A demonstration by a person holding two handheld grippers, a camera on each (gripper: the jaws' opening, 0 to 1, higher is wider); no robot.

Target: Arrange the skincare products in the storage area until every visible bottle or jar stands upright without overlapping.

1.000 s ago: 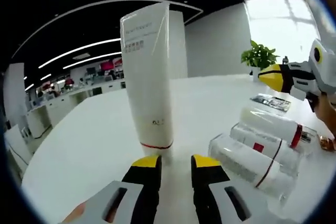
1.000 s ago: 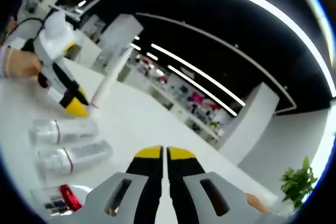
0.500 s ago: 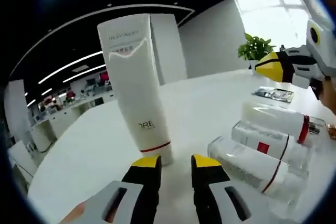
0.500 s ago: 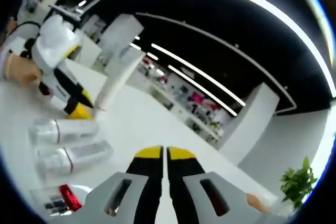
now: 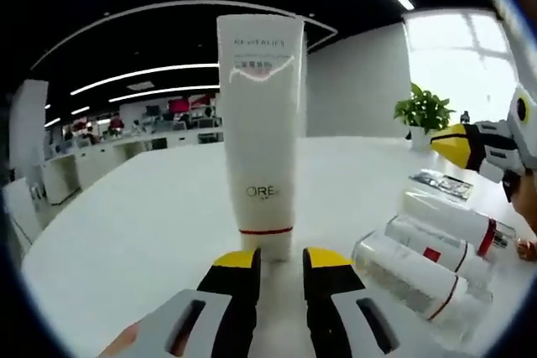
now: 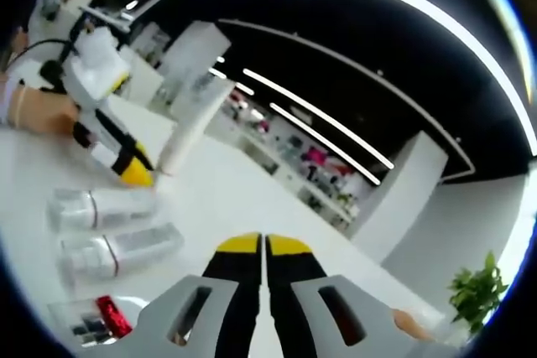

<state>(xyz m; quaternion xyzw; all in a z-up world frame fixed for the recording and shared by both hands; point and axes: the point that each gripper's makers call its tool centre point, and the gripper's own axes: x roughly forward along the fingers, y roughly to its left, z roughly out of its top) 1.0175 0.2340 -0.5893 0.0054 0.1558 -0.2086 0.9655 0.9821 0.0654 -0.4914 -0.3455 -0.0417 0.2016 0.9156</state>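
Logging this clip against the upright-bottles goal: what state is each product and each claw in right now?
White tube: standing upright on its cap, free of the claw.
Three clear bottles: lying on their sides, side by side.
Flat packet: lying flat on the table.
Left claw: open, just short of the tube.
Right claw: shut, empty.

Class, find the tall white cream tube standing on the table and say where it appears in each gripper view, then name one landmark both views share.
Left gripper view: the tall white cream tube stands upright at centre, just beyond this hand-held gripper's yellow tips.
Right gripper view: the tube sits upper left, leaning in the picture, beside the left hand-held gripper.
Shared landmark: the clear bottles with red bands lying on the white table, at lower right and lower left respectively.
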